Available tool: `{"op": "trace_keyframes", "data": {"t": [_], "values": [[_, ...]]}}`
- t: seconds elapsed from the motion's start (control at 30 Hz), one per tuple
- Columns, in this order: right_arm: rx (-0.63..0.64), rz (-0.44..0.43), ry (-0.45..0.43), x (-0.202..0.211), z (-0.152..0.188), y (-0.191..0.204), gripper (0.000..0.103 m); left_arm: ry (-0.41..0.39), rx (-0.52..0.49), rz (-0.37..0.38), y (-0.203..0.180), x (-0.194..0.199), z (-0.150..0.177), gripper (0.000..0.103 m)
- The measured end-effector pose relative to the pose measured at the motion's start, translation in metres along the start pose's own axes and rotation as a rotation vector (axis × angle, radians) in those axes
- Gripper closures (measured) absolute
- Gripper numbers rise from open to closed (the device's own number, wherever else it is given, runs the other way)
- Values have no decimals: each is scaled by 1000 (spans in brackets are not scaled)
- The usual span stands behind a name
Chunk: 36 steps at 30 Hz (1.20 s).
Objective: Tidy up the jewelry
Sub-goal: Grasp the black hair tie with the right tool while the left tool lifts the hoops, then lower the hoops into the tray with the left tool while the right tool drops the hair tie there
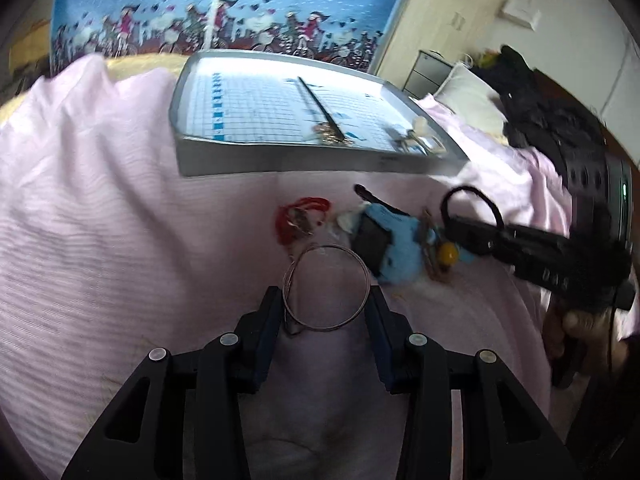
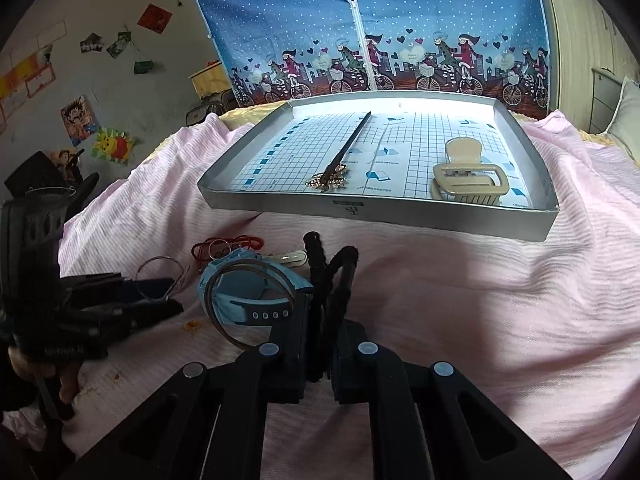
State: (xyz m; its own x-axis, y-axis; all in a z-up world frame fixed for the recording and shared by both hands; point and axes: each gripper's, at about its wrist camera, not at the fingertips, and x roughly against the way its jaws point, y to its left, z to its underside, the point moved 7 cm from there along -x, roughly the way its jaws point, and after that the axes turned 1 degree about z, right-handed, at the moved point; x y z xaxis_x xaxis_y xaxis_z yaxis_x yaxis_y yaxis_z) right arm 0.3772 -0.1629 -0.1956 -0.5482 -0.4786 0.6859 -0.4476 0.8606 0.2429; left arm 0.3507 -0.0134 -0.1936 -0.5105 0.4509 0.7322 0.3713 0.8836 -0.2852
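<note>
nearest the lens in the right wrist view, the right gripper is clamped on a black fuzzy hair tie, whose loop stands up between the closed fingers. left gripper holds a thin wire bangle spanned between its fingers, which press on the ring's two sides. both hover over the pink blanket, short of the silver tray.

risk, as judged: the bangle is gripped only at its edges, so a slight loosening or tilt could let it spring free and roll into the blanket's folds; the soft tie may sag or slip from the fingers on the way over the tray's raised wall.

surroundings: in the tray lie a dark hair stick with a gold ornament and a beige claw clip. still on the blanket, between the grippers, are a blue watch, a red cord and a pale hair clip, crowded close together.
</note>
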Motion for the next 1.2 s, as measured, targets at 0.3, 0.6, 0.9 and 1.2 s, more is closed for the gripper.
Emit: {"op": "trace_keyframes", "data": {"t": [0.3, 0.6, 0.9, 1.2], "values": [[-13, 5, -17, 6, -4, -2, 94, -44, -10, -33, -3, 2, 2, 66], [-21, -1, -66, 19, -14, -3, 97, -89, 36, -42, -6, 12, -14, 66], [-69, 3, -125, 29, -31, -20, 97, -133, 67, -47, -21, 9, -52, 66], [-111, -18, -201, 6, -76, -50, 97, -149, 80, -95, -11, -22, -107, 66]]}}
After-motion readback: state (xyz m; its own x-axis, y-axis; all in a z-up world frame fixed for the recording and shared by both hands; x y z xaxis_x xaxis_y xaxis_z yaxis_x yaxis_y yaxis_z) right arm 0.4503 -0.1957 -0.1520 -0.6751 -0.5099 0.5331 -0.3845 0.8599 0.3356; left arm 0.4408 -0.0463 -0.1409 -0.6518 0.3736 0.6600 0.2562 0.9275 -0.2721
